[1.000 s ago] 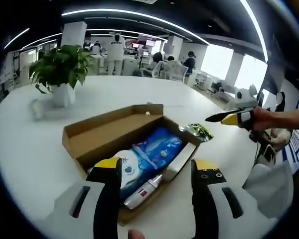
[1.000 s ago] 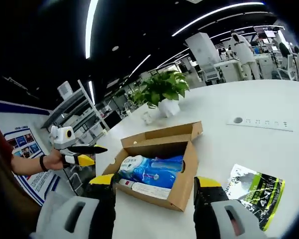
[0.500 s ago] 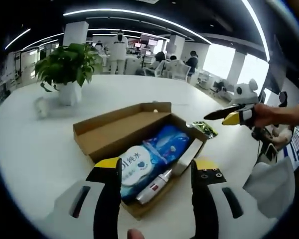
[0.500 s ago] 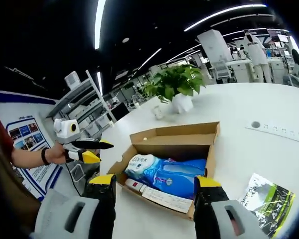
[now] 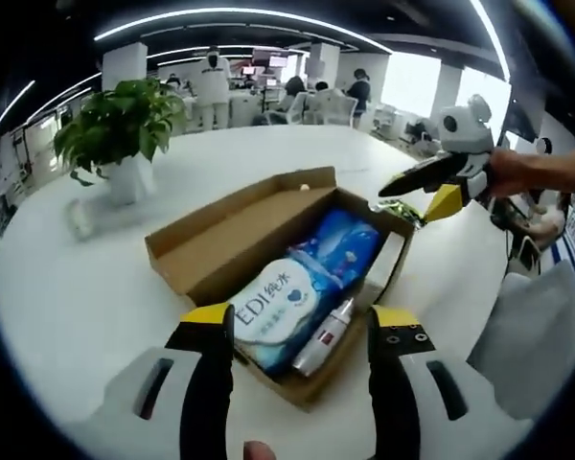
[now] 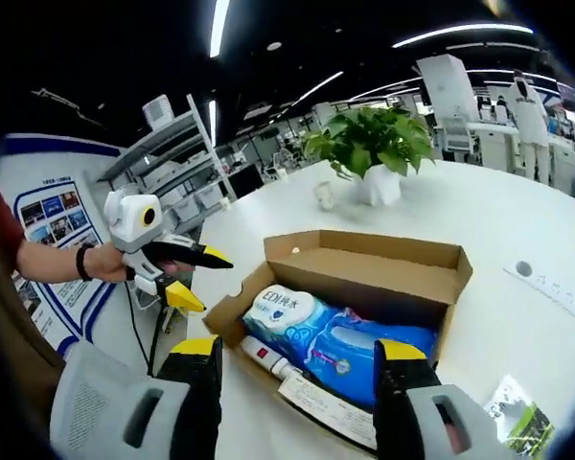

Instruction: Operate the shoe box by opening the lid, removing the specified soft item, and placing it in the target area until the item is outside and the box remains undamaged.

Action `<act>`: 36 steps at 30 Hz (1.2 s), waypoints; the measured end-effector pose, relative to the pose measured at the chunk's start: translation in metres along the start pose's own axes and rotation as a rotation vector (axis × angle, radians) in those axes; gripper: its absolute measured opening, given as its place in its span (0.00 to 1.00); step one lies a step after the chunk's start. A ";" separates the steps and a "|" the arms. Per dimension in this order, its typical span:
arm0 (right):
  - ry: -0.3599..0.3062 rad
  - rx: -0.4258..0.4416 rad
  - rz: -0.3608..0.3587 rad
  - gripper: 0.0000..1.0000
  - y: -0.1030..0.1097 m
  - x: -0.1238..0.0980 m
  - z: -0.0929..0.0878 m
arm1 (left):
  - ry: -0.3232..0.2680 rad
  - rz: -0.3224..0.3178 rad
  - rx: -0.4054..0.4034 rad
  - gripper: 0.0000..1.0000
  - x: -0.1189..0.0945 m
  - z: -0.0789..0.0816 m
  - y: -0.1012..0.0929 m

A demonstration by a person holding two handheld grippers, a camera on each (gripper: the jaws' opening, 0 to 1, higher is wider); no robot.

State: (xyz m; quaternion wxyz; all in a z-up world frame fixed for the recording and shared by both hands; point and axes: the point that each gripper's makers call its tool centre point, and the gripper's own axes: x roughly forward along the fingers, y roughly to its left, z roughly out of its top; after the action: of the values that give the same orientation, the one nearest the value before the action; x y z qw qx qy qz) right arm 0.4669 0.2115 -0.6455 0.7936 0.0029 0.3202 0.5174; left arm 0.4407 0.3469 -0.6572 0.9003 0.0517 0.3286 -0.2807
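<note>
The left gripper (image 5: pixel 289 331) and right gripper (image 6: pixel 298 356) are held with jaws apart. Beyond, in the opened shoe box (image 5: pixel 211 251), the wipes pack (image 5: pixel 280 305) is seen: likely light, soft and slippery, best pinched at its near end.

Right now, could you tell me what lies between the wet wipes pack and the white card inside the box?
In the left gripper view, a small tube lies between the wet wipes pack and the white card.
</note>
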 end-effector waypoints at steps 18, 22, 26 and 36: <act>0.187 -0.229 0.058 0.64 0.010 0.069 0.000 | 0.150 -0.052 0.196 0.58 0.031 -0.014 0.010; 0.238 -0.278 0.063 0.65 0.007 0.081 -0.006 | 0.175 -0.058 0.218 0.58 0.039 -0.016 0.018; 0.281 -0.321 0.069 0.65 0.001 0.095 -0.013 | 0.211 -0.057 0.258 0.57 0.049 -0.021 0.026; 0.400 -0.459 0.083 0.65 -0.010 0.123 -0.026 | 0.283 -0.087 0.338 0.56 0.068 -0.032 0.031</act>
State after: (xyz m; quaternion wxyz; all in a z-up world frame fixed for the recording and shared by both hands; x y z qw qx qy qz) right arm 0.4936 0.2999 -0.7314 0.6732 -0.2651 0.3445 0.5982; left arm 0.4818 0.3495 -0.7267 0.8108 0.2265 0.4020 -0.3601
